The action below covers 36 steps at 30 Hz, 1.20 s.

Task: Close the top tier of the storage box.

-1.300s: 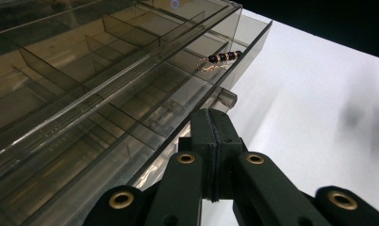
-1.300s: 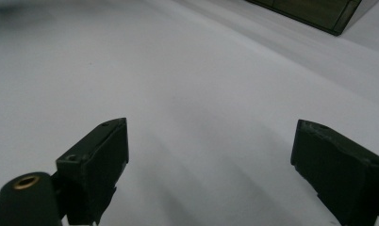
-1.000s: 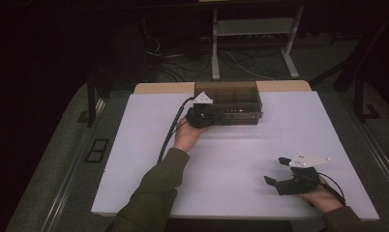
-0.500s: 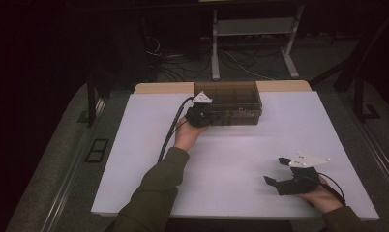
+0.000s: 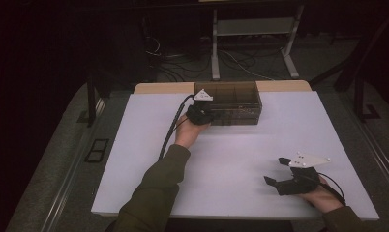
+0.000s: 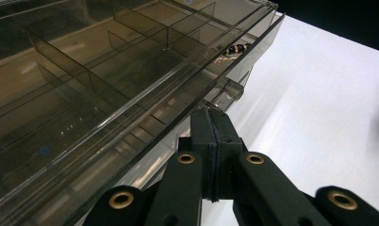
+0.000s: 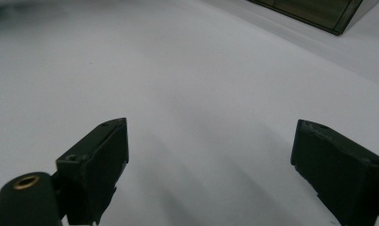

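Left tongs [image 6: 211, 141] closed, seemingly touching organizer box [image 5: 231, 99].

Organizer box [image 6: 107, 84]: running off the left gripper view's edges at nine and twelve o'clock.
Small item [image 6: 232, 50] inside: showing too small to identify.

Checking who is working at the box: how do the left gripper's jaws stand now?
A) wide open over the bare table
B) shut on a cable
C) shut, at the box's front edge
C: the left gripper has its jaws pressed together right at the front edge of the compartment box.
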Each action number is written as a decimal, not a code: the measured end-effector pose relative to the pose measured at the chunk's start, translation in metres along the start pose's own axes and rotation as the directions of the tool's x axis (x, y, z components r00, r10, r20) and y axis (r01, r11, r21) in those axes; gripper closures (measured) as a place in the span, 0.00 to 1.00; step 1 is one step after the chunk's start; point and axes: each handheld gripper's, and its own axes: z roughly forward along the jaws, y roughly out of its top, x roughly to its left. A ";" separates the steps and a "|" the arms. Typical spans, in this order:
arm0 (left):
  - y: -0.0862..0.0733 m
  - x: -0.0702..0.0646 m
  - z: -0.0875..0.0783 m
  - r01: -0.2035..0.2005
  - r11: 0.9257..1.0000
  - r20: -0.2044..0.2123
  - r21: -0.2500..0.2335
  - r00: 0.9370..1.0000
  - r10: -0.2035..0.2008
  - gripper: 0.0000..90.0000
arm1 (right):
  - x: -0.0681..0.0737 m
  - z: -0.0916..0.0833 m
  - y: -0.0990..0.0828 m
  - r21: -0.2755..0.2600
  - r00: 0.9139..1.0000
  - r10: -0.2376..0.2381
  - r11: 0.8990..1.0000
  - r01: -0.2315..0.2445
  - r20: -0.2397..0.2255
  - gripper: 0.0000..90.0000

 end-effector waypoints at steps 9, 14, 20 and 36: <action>0.001 0.002 0.002 0.002 1.000 -0.011 -0.001 1.000 -0.002 0.99 | 0.000 0.000 0.000 0.000 1.000 0.001 1.000 -0.001 -0.001 0.12; 0.002 0.003 0.003 0.004 1.000 -0.018 0.000 1.000 -0.004 0.99 | 0.000 0.000 0.000 0.000 1.000 0.001 1.000 -0.001 -0.002 0.12; 0.004 0.003 0.004 -0.003 1.000 -0.031 0.003 1.000 0.003 0.99 | 0.000 0.000 0.000 -0.001 1.000 0.001 1.000 -0.001 -0.003 0.12; 0.003 0.001 0.003 -0.002 1.000 -0.031 0.006 1.000 0.003 0.99 | 0.000 0.000 0.000 -0.002 1.000 0.002 1.000 -0.002 -0.004 0.12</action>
